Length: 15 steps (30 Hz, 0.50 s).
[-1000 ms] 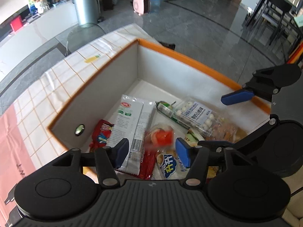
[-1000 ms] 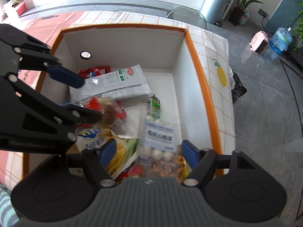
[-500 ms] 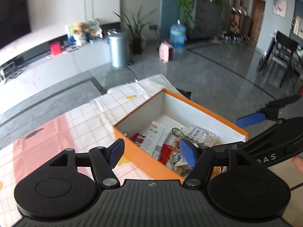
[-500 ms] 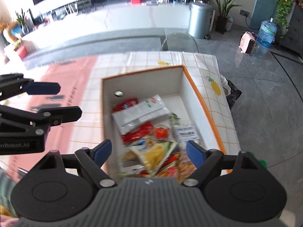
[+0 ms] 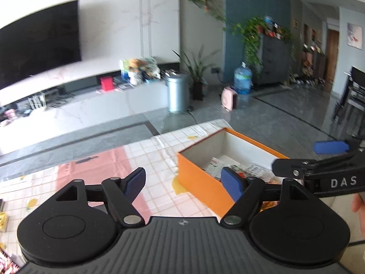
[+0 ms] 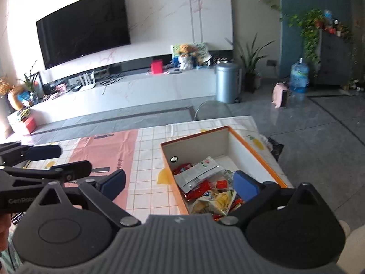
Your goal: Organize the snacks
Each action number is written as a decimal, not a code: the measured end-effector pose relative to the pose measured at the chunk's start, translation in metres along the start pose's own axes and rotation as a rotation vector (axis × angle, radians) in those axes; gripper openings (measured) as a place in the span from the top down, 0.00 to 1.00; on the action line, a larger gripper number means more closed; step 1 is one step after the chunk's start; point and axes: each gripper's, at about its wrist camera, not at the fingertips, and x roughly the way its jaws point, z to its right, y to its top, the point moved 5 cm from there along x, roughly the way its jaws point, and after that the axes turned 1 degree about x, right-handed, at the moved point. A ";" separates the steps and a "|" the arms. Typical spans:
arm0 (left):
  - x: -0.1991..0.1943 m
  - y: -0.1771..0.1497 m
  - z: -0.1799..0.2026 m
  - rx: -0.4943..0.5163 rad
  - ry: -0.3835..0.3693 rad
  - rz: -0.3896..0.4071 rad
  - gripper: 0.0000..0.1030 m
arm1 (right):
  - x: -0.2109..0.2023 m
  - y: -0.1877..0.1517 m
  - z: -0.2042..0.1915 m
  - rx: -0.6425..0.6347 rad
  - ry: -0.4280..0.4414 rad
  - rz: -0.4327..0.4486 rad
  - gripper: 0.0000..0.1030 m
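An orange box with white inside walls (image 6: 255, 150) (image 5: 200, 182) stands on the tiled tablecloth. It holds several snack packs: a white pack (image 6: 198, 171), a red pack (image 6: 196, 188) and a yellow chip bag (image 6: 216, 202). My left gripper (image 5: 184, 183) is open and empty, raised above the table to the left of the box. My right gripper (image 6: 180, 182) is open and empty, raised above the near end of the box. Each gripper shows in the other's view, the right one (image 5: 328, 159) and the left one (image 6: 45, 162).
The table has a white checked cloth with a pink panel (image 6: 102, 153). A small dark object (image 6: 100, 169) lies on the pink part. Beyond the table stand a glass chair (image 6: 212, 111), a metal bin (image 6: 227, 83) and a long TV bench (image 6: 114, 91).
Both grippers have risen and pulled back from inside the box to well above the table. The snacks stay in the box. Both stay open.
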 end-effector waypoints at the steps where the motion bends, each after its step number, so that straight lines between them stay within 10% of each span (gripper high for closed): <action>1: -0.003 -0.004 -0.002 -0.005 0.022 0.015 0.13 | -0.003 -0.005 -0.003 0.004 -0.007 0.007 0.04; 15: -0.019 -0.062 -0.039 -0.111 0.160 -0.058 0.10 | -0.013 -0.077 -0.047 -0.064 -0.076 0.073 0.04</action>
